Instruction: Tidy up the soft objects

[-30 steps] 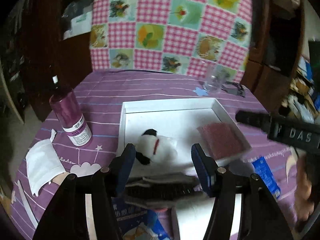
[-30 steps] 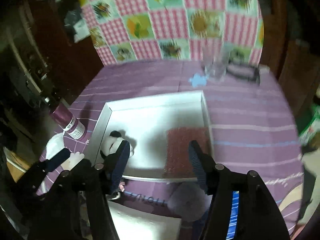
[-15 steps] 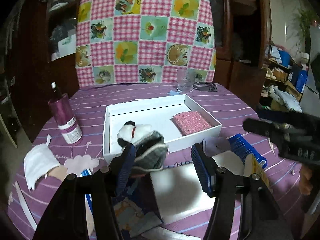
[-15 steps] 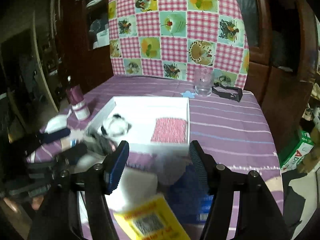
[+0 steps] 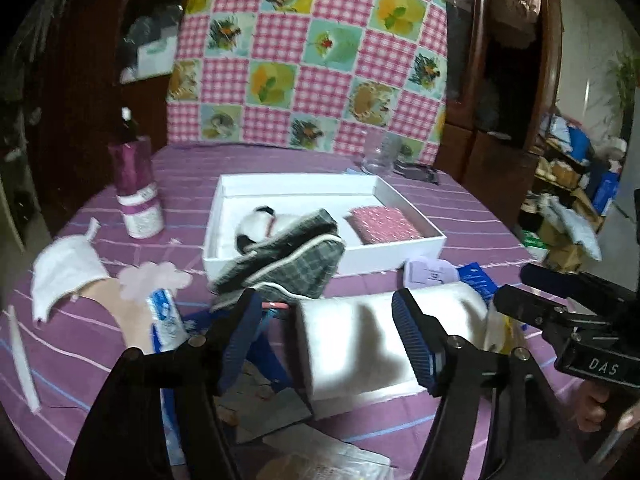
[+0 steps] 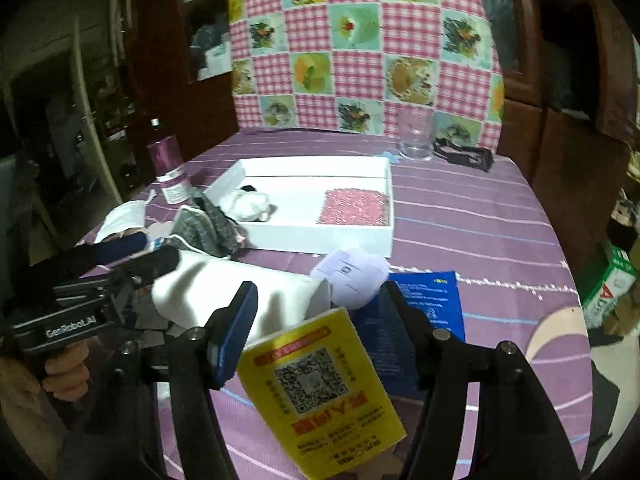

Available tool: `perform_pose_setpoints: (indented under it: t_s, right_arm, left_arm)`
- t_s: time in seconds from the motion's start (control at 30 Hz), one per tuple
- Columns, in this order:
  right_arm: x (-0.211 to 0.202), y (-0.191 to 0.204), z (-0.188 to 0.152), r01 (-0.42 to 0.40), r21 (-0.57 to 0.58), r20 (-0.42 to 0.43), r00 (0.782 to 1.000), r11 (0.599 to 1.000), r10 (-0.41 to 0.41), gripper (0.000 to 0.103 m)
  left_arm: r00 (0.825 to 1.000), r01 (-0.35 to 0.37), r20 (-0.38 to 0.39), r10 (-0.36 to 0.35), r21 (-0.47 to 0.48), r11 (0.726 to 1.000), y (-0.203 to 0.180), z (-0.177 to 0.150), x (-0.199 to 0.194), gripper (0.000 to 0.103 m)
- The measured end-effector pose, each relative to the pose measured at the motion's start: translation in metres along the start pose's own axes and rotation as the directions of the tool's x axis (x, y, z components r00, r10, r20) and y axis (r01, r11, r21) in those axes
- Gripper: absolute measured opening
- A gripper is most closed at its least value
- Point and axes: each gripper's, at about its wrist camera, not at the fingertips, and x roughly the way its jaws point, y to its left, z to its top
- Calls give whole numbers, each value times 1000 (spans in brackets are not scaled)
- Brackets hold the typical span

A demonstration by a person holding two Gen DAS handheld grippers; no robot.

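Observation:
A white tray (image 5: 298,182) holds a panda plush (image 5: 256,224) and a pink sponge (image 5: 384,224). A grey plaid cloth (image 5: 288,264) is draped over the tray's front rim. My left gripper (image 5: 328,332) hovers just in front of it with its jaws opening and no pad pressing on anything. A white soft roll (image 5: 360,344) lies under them. My right gripper (image 6: 320,316) stands open above a yellow QR card (image 6: 320,392) and does not grip it. From the right wrist view I see the tray (image 6: 312,240), the cloth (image 6: 208,228) and the roll (image 6: 240,292).
A purple bottle (image 5: 136,184) and a white cloth (image 5: 64,268) are on the left. A glass (image 6: 416,136) and a black item (image 6: 460,156) stand behind the tray. A lilac paper (image 6: 352,276) and a blue booklet (image 6: 424,308) lie near the roll.
Both grippers have drawn back toward the table's near edge. The grey cloth, earlier between my left fingers, now lies on the tray's front rim, and the left jaws stand wider.

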Motion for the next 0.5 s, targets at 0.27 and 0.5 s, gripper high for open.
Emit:
perform_pose_setpoints:
  t_s: [0.27,0.5]
  right_arm:
    - [-2,-8,-4,25,87,-41,999,996,-21,64]
    - [-14,-5,-4,-11,53,-17,1000,999,12,64]
  left_arm:
    - [996,83,-30,-82,45,996,-10,-5,0,72]
    - [994,94,-60,-89,85,992,-20,-9,3,72]
